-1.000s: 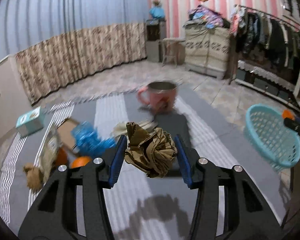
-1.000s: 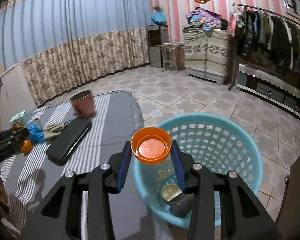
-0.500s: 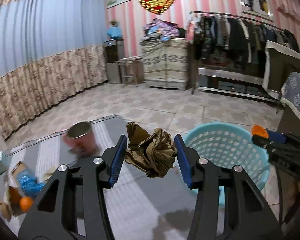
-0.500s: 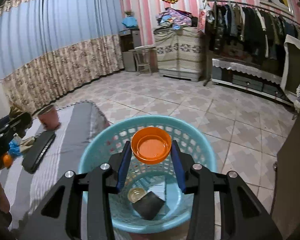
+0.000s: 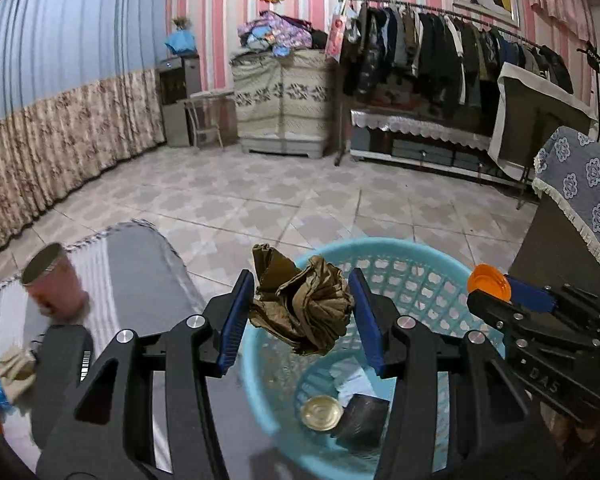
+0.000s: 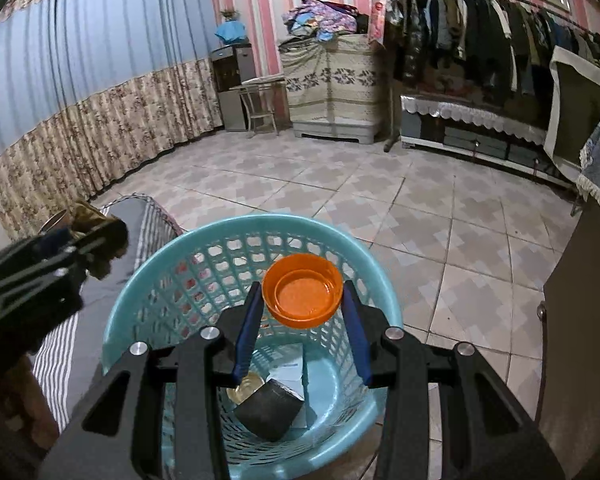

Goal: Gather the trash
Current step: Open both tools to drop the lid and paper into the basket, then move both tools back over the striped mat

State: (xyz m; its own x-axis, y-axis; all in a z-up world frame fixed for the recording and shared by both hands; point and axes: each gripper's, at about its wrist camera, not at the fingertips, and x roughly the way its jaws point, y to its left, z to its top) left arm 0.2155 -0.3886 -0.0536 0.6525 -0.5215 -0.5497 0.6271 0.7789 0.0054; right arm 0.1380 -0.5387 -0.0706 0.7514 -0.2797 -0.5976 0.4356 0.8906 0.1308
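Left gripper point(image 5: 302, 310): jaws partly closed, clamping crumpled brown paper point(image 5: 300, 306) above the blue basket point(image 5: 420, 258) rim at its 9 o'clock side. Right gripper point(image 6: 300, 306): jaws partly closed on orange lid point(image 6: 302, 290), over the basket's centre. Basket bottom holds a round tin lid point(image 5: 321, 412), dark packet point(image 5: 360, 416), white paper. Pink cup point(image 5: 54, 284) stands at 9 o'clock on striped mat point(image 5: 140, 264).

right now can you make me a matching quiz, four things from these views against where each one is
Things:
1. crumpled brown paper
2. orange lid
3. gold can lid
4. pink cup

Places:
A. bottom of the blue basket
B. on the striped mat
C. in the left gripper
D. in the right gripper

Pairs: 1-C, 2-D, 3-A, 4-B
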